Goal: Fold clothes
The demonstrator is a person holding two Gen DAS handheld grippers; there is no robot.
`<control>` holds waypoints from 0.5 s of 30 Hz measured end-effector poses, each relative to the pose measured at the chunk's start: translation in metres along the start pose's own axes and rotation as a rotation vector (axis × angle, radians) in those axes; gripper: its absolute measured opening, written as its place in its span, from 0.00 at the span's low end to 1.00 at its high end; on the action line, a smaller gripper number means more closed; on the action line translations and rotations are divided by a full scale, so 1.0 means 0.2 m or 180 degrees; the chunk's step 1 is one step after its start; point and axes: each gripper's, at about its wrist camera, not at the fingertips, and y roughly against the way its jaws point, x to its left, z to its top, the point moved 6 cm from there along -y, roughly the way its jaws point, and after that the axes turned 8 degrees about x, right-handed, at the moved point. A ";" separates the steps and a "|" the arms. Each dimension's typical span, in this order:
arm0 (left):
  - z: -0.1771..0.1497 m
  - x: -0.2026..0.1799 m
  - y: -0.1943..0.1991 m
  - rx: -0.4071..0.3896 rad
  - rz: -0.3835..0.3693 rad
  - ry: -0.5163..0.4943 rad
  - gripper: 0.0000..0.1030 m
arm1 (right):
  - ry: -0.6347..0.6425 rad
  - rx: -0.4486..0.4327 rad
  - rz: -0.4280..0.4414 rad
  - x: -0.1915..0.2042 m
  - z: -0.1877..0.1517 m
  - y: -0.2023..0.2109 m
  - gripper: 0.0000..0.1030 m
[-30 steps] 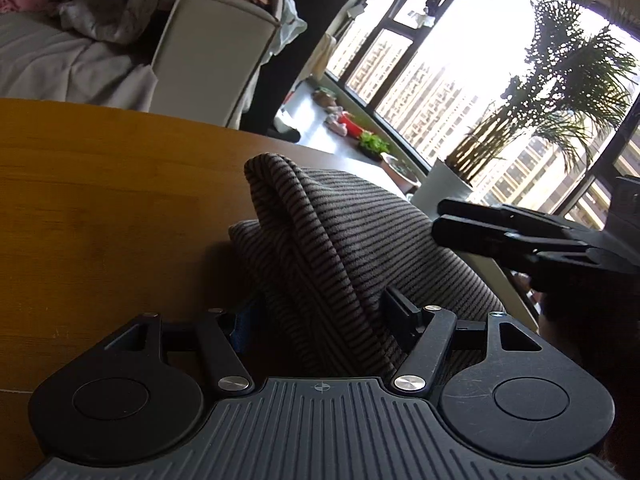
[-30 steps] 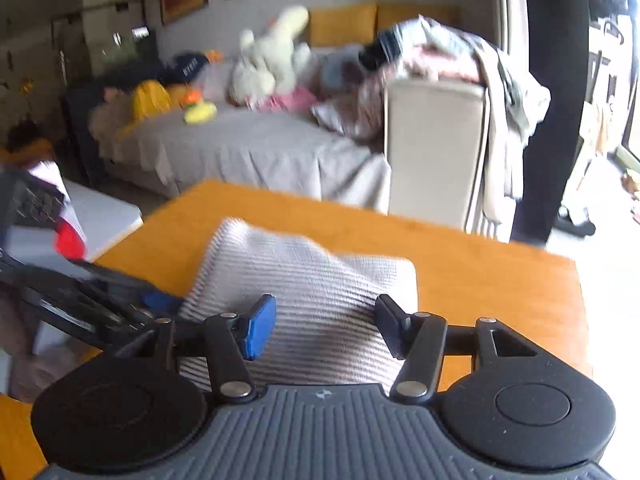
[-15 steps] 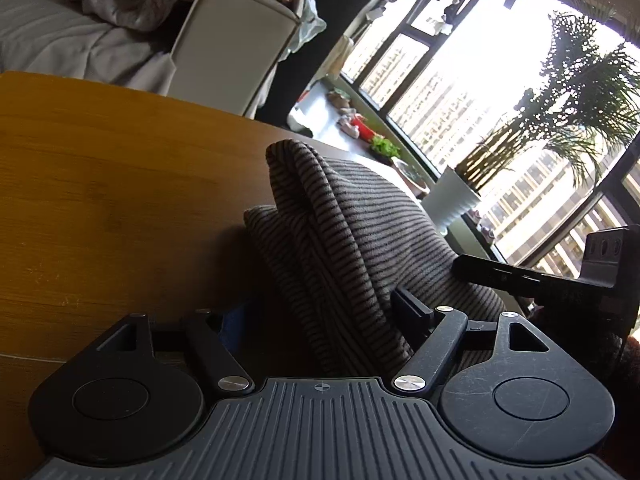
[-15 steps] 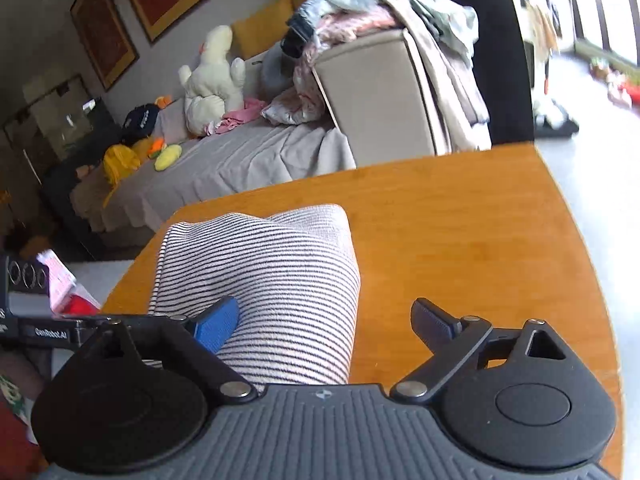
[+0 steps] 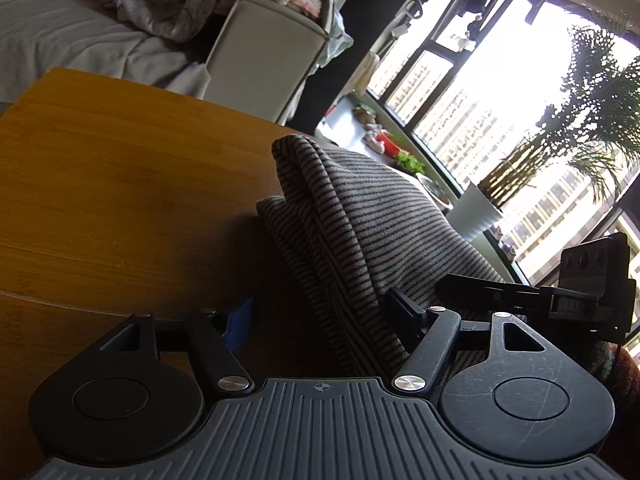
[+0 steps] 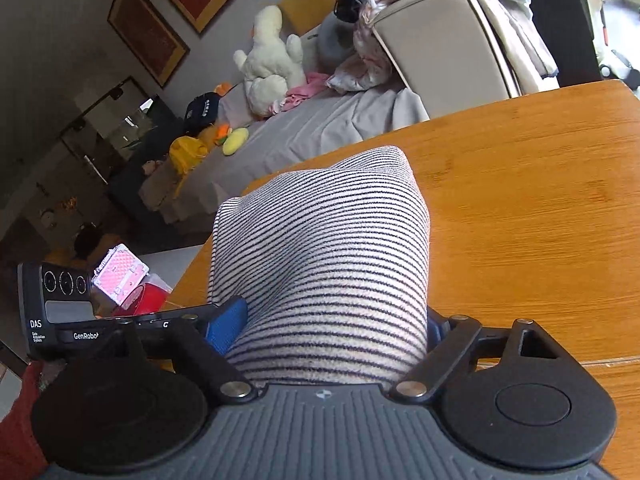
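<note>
A grey-and-black striped garment (image 5: 360,216) lies folded in a thick bundle on the wooden table (image 5: 100,200). My left gripper (image 5: 320,314) straddles its near end with jaws closing. The cloth rests against the right finger (image 5: 404,312), and a dark gap separates it from the blue left pad (image 5: 240,320). In the right wrist view the same garment (image 6: 328,248) fills the whole space between the fingers of my right gripper (image 6: 332,328). Its jaws are closing, and both blue pads (image 6: 226,328) touch the cloth. Each gripper shows at the edge of the other's view.
The table edge (image 6: 192,276) runs close to the garment on the left. Beyond it stand a grey-covered sofa (image 6: 320,120) with plush toys, a beige armchair (image 5: 264,60) heaped with clothes, and a potted palm (image 5: 480,208) by the big window.
The right gripper rolled and sank onto the bundle, which now fills its jaws instead of lying by the left finger. The left gripper shifted slightly; its left pad now stands off the cloth.
</note>
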 end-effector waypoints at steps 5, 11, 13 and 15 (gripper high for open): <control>0.03 0.10 0.10 -0.0104 0.0186 0.0027 0.72 | 0.0060 0.0039 0.0108 0.09 0.07 -0.16 0.83; 0.08 0.27 0.23 -0.0273 0.0424 0.0088 0.72 | 0.0098 0.0046 0.0248 0.22 0.17 -0.40 0.83; 0.10 0.33 0.27 -0.0334 0.0504 0.0116 0.72 | 0.0130 0.0033 0.0268 0.26 0.21 -0.48 0.83; 0.13 0.39 0.30 -0.0392 0.0565 0.0179 0.72 | 0.0178 0.0011 0.0270 0.30 0.24 -0.55 0.83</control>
